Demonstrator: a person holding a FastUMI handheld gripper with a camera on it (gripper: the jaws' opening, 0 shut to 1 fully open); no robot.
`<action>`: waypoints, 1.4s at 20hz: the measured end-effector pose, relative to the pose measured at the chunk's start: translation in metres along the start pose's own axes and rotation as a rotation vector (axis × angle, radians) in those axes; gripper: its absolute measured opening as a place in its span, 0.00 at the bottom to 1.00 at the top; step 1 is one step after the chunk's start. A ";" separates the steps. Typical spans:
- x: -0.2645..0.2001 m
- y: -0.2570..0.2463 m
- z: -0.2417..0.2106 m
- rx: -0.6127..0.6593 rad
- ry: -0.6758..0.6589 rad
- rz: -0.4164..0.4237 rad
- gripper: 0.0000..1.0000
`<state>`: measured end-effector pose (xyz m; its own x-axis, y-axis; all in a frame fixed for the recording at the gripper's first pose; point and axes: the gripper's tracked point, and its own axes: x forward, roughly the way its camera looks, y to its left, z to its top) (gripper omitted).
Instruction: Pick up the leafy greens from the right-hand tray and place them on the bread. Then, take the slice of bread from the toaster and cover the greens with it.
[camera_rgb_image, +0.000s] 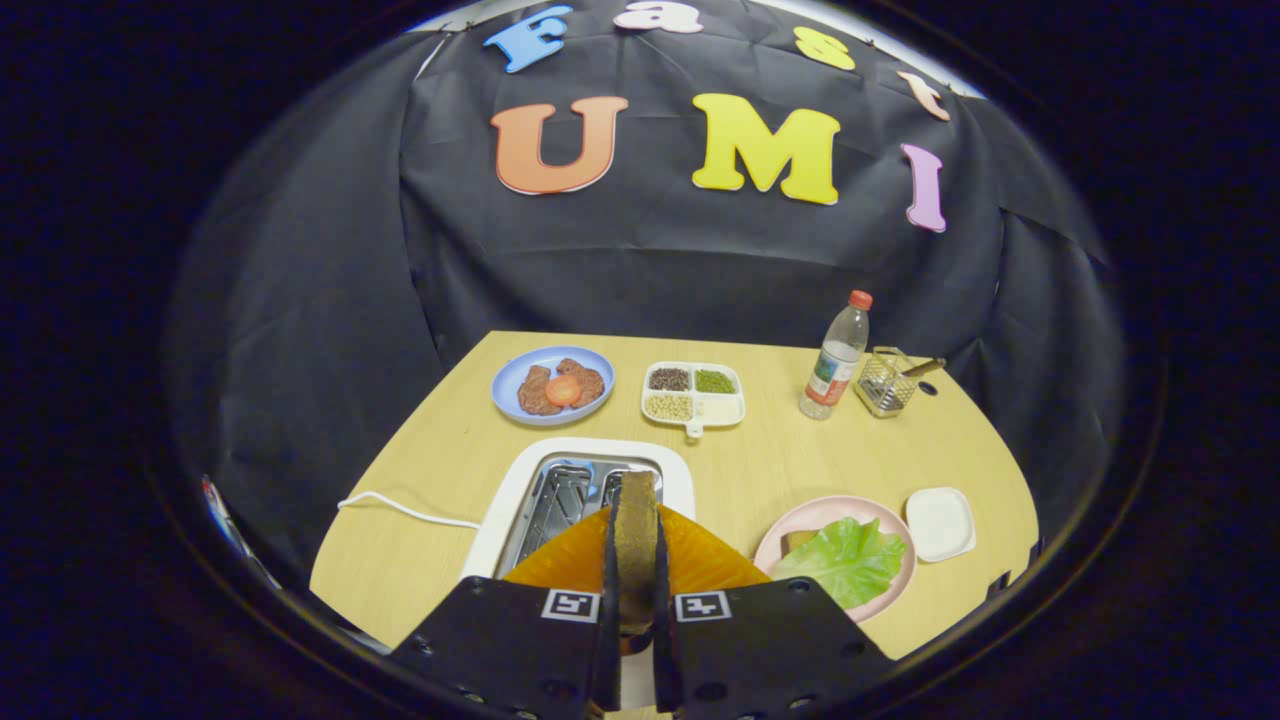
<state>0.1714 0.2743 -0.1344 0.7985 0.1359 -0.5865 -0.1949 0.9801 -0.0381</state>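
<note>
gripper (636, 560) fingers clamped on bread slice (636, 535), held upright over toaster (580, 495) | leafy greens (848, 560) lie on bread (797, 541) in pink plate (895, 590), right of fingers | 1 small white tray (940, 522) just beside plate | wooden table (760, 470)

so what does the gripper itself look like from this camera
The gripper is a two-finger tool seen from behind. Each finger mounts on a broad, flat, angular plate with small round screw holes along its edges. Each plate carries one square black-and-white fiducial marker near the inner corner, beside the narrow slot between the fingers. The fingers are slim upright bars. No cables or sleeve are visible on it.
</note>
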 end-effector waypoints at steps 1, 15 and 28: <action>-0.004 0.000 0.004 -0.011 -0.017 -0.003 0.13; -0.079 -0.029 0.078 0.059 -0.169 -0.010 0.06; -0.055 -0.127 0.052 0.153 -0.169 -0.033 0.06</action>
<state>0.1822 0.1497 -0.0553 0.8897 0.1135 -0.4423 -0.0891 0.9931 0.0757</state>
